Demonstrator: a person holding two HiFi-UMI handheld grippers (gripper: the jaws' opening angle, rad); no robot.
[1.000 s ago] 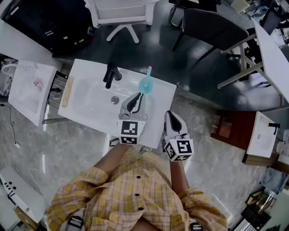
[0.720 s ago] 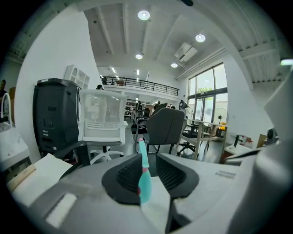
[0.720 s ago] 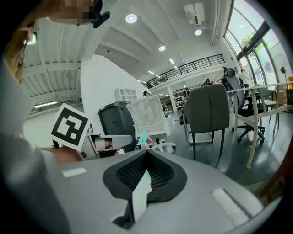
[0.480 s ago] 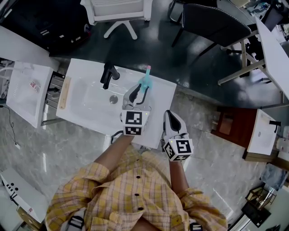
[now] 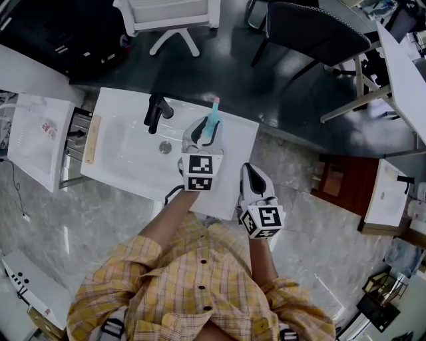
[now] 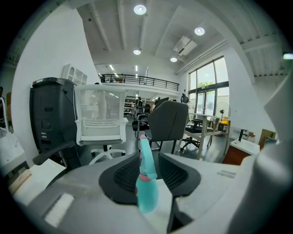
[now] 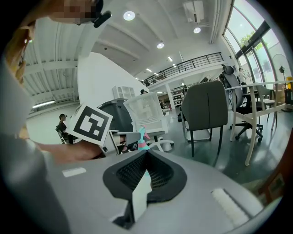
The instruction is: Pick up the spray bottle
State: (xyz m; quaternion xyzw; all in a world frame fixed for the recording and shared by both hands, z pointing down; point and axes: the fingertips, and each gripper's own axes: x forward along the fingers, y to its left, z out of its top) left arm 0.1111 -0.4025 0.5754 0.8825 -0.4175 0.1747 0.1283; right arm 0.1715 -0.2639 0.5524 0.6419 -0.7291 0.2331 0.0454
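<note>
Spray bottle: the teal plastic spray bottle with a pink nozzle (image 5: 212, 120) stood on the white sink counter (image 5: 120, 170). It was near the far edge, just above the middle of the head view and right of the black faucet (image 5: 156, 112).
Left jaws: your left gripper (image 5: 204, 133) had its jaws apart, one on each side of the bottle. They had just been opening. The left gripper view showed a gap between each jaw and the teal body, so nothing was gripped.
Right jaws: your right gripper (image 5: 249, 172) had its jaws closed together at the tips, with nothing between them. It sat beside the counter's right edge, lower right of the left gripper and apart from the bottle.
Basin: the round metal drain (image 5: 165, 147) lay left of the left gripper, below the faucet in the frame.
Counter's left end: a pale wooden strip (image 5: 92, 138) lay along it.
You: your yellow plaid shirt (image 5: 200, 286) filled the bottom of the head view.
Background: a white office chair (image 5: 170, 16) and a dark chair (image 5: 313, 36) stood on the dark floor (image 5: 219, 60) at the top of the frame.
</note>
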